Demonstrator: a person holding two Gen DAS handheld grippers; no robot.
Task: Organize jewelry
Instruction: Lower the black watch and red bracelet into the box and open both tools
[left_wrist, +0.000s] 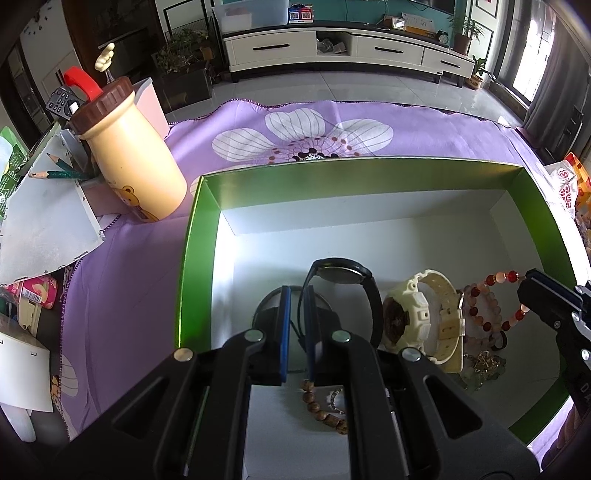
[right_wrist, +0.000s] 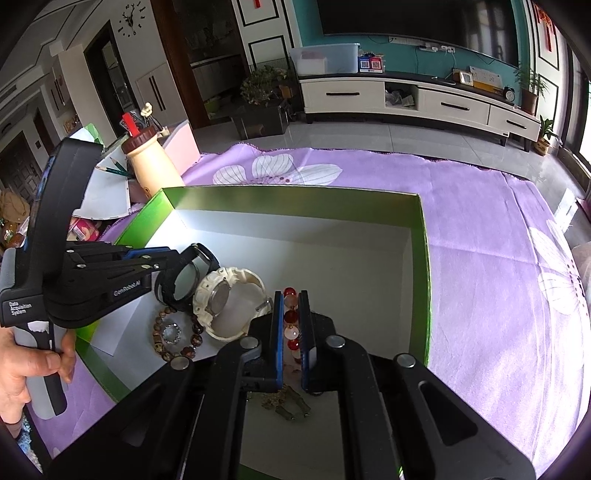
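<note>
A green box (left_wrist: 354, 170) with a white floor holds the jewelry. My left gripper (left_wrist: 298, 325) is shut on the strap of a black watch (left_wrist: 343, 275) and holds it just above the floor; it shows in the right wrist view (right_wrist: 173, 258) too. My right gripper (right_wrist: 290, 328) is shut on a red and pink bead bracelet (right_wrist: 290, 315), also seen in the left wrist view (left_wrist: 495, 280). A cream watch (left_wrist: 417, 314) lies between them. A brown bead bracelet (right_wrist: 162, 332) around a small sparkly ring (right_wrist: 171, 333) lies near the box's front.
The box sits on a purple floral cloth (right_wrist: 480, 229). A cream bottle with a brown cap (left_wrist: 129, 147) and a holder with pencils (left_wrist: 59, 173) stand left of the box. A gold chain piece (right_wrist: 280, 402) lies under my right gripper. Packets (left_wrist: 569, 184) lie right of the box.
</note>
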